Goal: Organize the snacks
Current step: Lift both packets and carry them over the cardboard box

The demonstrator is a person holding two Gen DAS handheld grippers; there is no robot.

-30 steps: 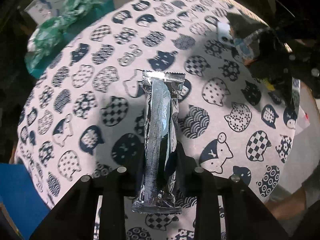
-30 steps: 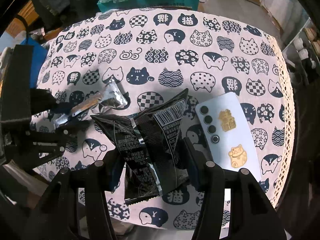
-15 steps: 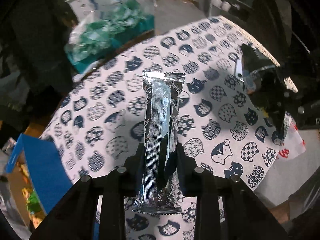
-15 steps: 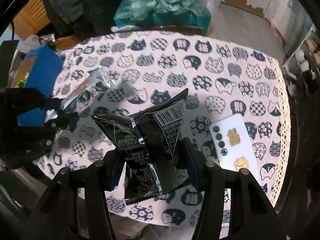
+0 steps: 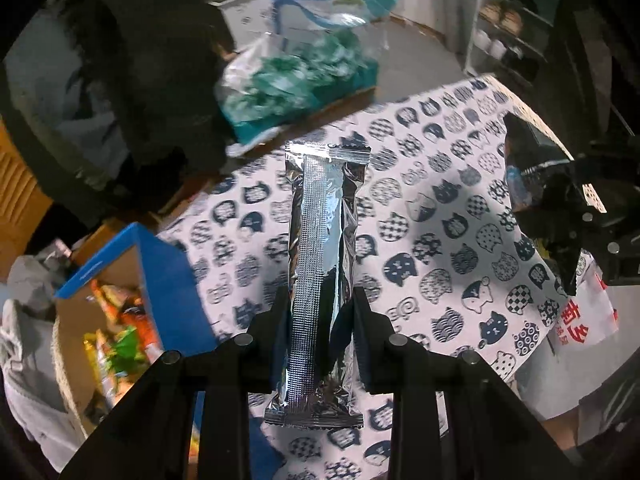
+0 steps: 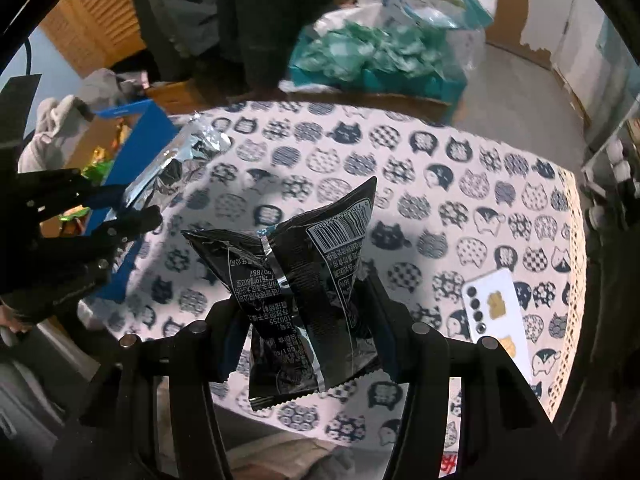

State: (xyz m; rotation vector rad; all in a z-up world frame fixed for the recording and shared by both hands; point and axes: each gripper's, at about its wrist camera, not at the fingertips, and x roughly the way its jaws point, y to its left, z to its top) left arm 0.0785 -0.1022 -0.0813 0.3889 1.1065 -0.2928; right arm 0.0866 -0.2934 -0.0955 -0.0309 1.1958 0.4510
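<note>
While much of both views is blocked by the held packets, some things stay unclear: the box point(image 5: 120, 292) contents are a blur of orange and green wrappers, cut off by the left gripper's frame, and the print on the black bag point(image 6: 304, 284) is too small to read apart from a barcode. Dark shapes beyond the table are unreadable.

Left gripper point(image 5: 320, 328) is raised over the table point(image 5: 440, 184), pointing forward across the cat-print cloth, fingers point(image 5: 276, 320) closed tight on the lower half of a silver bar point(image 5: 322, 252). Bar stands upright along the fingers, its top seal sticking well past the tips, bottom seal hanging behind them.

Right gripper point(image 6: 308, 316) also hangs above the table, fingers point(image 6: 380, 312) pinched on the black bag at its lower middle; bag is crumpled, corners flaring up and forward.

From the right wrist, the left gripper point(image 6: 120, 208) and bar point(image 6: 176, 160) sit to the forward left, near the blue box point(image 6: 136, 140), which stands off the table's left edge. A white phone point(image 6: 496, 312) lies flat on the cloth just right of the right fingers. A plastic sack of teal items point(image 6: 376, 52) sits beyond the table's far edge. From the left wrist, the right gripper point(image 5: 560, 216) with its bag is at the far right.
</note>
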